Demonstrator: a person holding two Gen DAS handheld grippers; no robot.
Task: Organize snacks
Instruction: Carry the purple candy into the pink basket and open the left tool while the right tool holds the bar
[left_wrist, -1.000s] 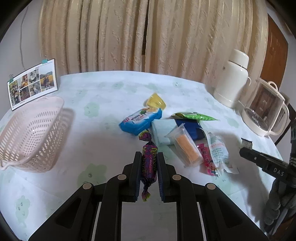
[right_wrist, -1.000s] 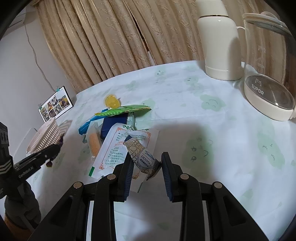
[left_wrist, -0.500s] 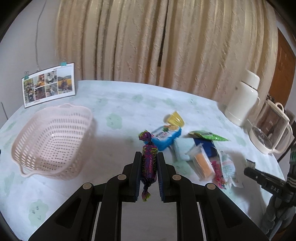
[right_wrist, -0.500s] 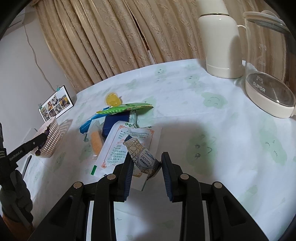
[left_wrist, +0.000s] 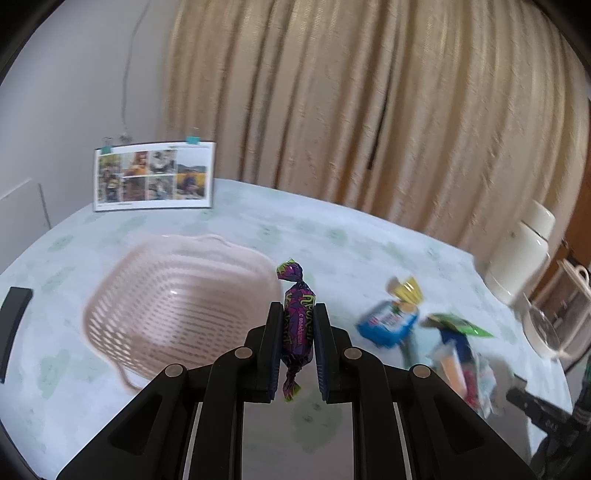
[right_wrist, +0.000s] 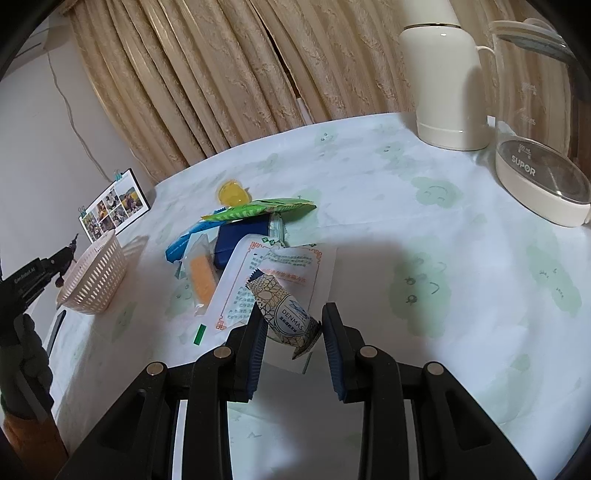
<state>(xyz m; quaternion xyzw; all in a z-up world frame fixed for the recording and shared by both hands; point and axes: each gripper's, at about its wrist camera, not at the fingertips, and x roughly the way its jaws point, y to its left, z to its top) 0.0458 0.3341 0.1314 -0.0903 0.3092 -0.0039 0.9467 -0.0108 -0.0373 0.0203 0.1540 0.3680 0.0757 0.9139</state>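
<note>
Two snacks are in your grip: your left gripper (left_wrist: 297, 341) has its fingers clamped on a purple candy (left_wrist: 297, 325) beside the pink basket (left_wrist: 177, 302). Your right gripper (right_wrist: 293, 328) pinches a patterned snack bar (right_wrist: 284, 310) above the worktop (right_wrist: 424, 236), near the snack pile (right_wrist: 236, 236).

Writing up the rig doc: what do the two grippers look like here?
Both look alike. The left gripper and right gripper are matte black plastic, with angular linkage arms, round silver pivot pins and dark blue ribbed pads. From the right wrist view, the left gripper carries small white lettering, too small to read surely. No cables or sleeves are visible.
</note>
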